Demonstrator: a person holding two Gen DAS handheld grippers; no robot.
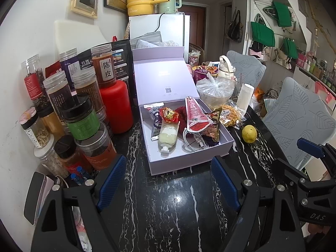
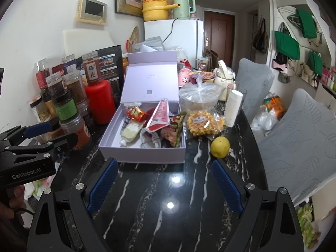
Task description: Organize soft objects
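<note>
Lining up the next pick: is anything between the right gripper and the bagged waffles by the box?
Nothing visible blocks it. The right gripper is open over bare tabletop; the bagged waffles lie ahead beside the lavender box, the lemon just right of that line.

An open lilac box (image 2: 145, 151) filled with packets is seen on the black marble table (image 2: 168, 199), with a bagged waffle (image 2: 202, 124) and a lemon (image 2: 219, 147) beside its right side. Jars (image 2: 67, 105) are crowded along the table's left edge. The right gripper (image 2: 166, 185) is held spread and empty above the table's near part, and the left gripper (image 2: 52, 134) is seen near the jars.

black marble table (image 2: 168, 189) carries open lilac box (image 2: 142, 153), lemon (image 2: 219, 147), bagged waffles (image 2: 202, 124), jars (image 2: 65, 107).
</note>
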